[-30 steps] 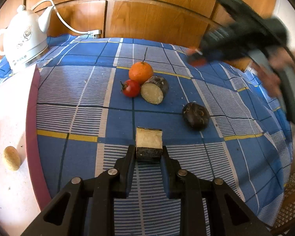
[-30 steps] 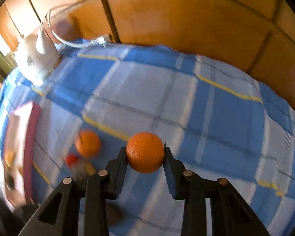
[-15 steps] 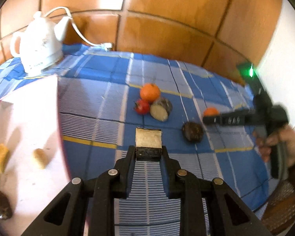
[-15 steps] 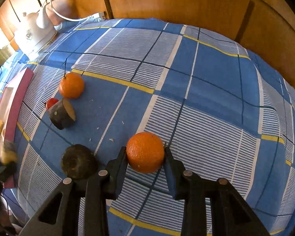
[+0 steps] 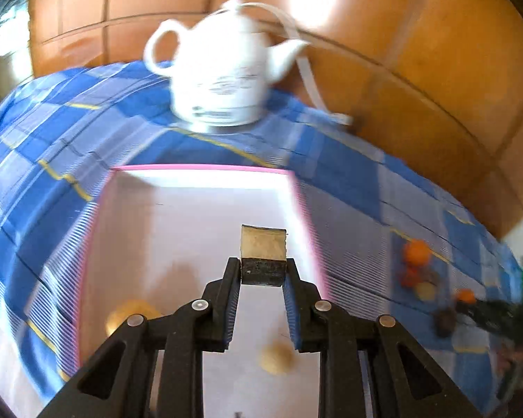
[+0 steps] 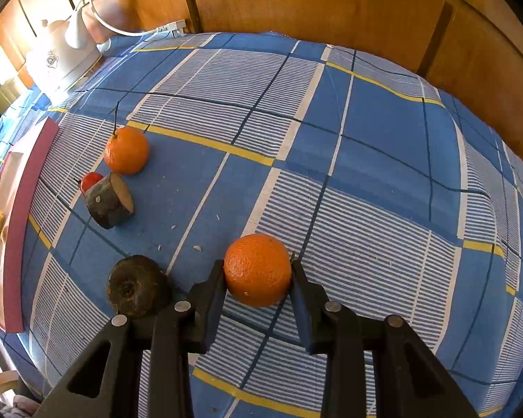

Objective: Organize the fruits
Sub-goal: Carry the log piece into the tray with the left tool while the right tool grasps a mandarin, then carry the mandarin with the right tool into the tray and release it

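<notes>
The left gripper (image 5: 262, 276) grips a cut wedge (image 5: 263, 255) by its dark rind, above the pink-rimmed tray (image 5: 205, 168), with two yellowish pieces (image 5: 277, 358) at 6 and 7 o'clock; lower the wedge onto bare tray floor clear of these before opening. The wedge's long axis runs toward 12 o'clock, pale face up. The right gripper (image 6: 258, 280) clamps an orange (image 6: 257, 269) low over the checked cloth (image 6: 366, 160); hold it level.
</notes>
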A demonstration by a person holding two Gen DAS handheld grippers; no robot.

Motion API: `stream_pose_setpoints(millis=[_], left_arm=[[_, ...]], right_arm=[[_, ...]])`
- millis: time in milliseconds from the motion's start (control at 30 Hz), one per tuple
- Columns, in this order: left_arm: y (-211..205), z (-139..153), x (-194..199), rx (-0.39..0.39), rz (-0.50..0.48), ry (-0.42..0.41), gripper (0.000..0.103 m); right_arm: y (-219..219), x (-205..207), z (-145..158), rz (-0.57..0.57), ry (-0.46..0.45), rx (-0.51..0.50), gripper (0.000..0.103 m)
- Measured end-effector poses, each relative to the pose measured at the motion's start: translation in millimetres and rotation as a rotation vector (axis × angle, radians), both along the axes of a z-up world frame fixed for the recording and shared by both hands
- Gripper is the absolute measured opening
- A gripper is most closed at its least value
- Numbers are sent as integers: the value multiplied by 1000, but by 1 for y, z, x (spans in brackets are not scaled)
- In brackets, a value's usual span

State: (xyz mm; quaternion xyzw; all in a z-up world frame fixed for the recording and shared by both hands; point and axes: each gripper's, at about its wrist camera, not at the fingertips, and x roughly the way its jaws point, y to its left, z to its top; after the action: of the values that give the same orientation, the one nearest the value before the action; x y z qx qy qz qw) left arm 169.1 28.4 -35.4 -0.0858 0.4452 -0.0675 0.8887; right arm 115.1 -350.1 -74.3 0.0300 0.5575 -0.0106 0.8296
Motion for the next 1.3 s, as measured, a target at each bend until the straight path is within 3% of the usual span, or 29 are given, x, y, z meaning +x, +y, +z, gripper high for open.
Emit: stream_pose_setpoints(millis=[200, 267, 533, 933, 1300], left_arm=[[30, -17, 23, 44, 80, 28, 27], [35, -17, 24, 47, 97, 26, 39], [34, 2, -12, 62, 156, -31, 46], [0, 30, -82, 107, 102, -155, 63], [-13, 37, -119, 149, 61, -196, 74]], right_arm=[[-3, 0, -1, -3, 0, 7, 35], [-3, 0, -1, -3, 0, 11, 35], [-3, 1, -1, -2, 1, 11, 35], [-1, 1, 0, -3, 1, -3, 35], [3, 0, 2, -6, -4, -18, 35]])
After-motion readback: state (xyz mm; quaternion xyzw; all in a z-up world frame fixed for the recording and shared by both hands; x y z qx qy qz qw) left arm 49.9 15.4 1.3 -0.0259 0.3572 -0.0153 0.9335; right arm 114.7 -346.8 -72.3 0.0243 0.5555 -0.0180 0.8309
